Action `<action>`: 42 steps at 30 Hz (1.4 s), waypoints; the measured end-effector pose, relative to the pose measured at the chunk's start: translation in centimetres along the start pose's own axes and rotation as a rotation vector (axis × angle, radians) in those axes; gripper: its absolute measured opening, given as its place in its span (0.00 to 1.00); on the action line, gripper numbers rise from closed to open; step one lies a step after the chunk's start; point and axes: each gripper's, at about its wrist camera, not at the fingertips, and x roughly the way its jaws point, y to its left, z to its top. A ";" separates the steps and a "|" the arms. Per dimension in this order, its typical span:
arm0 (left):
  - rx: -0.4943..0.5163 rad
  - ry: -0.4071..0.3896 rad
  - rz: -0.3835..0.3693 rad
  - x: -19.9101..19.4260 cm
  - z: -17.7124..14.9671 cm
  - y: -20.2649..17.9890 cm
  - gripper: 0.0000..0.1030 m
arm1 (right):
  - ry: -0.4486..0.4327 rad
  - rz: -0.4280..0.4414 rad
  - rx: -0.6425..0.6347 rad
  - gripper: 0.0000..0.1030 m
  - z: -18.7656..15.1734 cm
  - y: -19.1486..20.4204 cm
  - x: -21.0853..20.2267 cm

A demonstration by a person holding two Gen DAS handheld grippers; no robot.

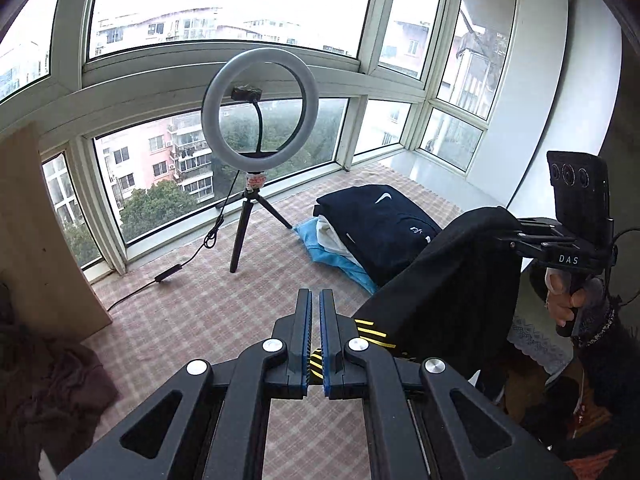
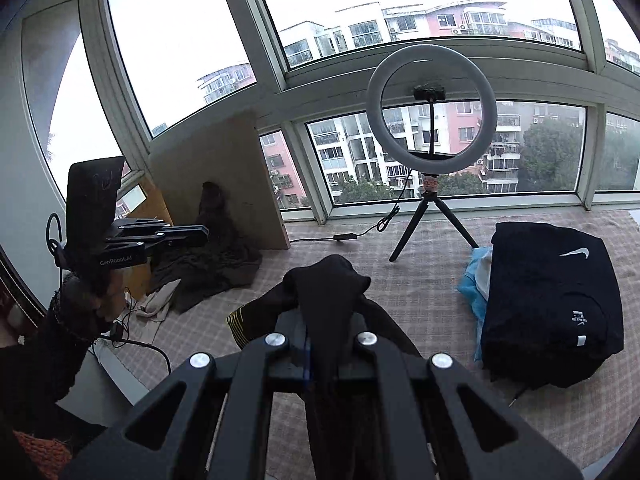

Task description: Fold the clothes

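Both tongs are clamped: left tongs (image 1: 315,308) and right tongs (image 2: 320,312) pinch one black garment (image 1: 452,276).

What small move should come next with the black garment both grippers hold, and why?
Probably lower both grippers to spread the black garment flat on the checked mat. The left gripper pinches its yellow-striped edge, the right gripper another part, and it hangs bunched above the mat.
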 end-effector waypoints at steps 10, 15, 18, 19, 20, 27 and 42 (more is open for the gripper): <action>-0.061 0.157 0.058 -4.9 -8.3 11.4 0.03 | 0.460 0.277 0.107 0.13 -11.0 14.1 15.0; -0.081 0.309 0.000 -0.8 -13.2 12.6 0.04 | 0.683 0.252 0.229 0.14 -18.9 12.4 16.8; -0.071 0.379 -0.052 3.2 -14.2 11.6 0.31 | 0.605 0.121 0.243 0.37 -18.5 8.7 14.5; -0.065 0.392 -0.066 4.8 -14.1 11.1 0.36 | 0.563 0.044 0.231 0.52 -18.1 7.0 14.3; -0.059 0.405 -0.080 6.4 -14.0 10.7 0.44 | 0.524 -0.020 0.228 0.55 -17.8 5.3 14.3; 0.046 0.550 -0.102 18.6 -12.5 8.1 0.49 | 0.454 -0.028 0.415 0.55 -18.4 -3.6 17.7; 0.058 0.606 -0.254 20.3 -14.0 7.6 0.24 | 0.473 0.074 0.380 0.55 -19.2 -1.8 23.7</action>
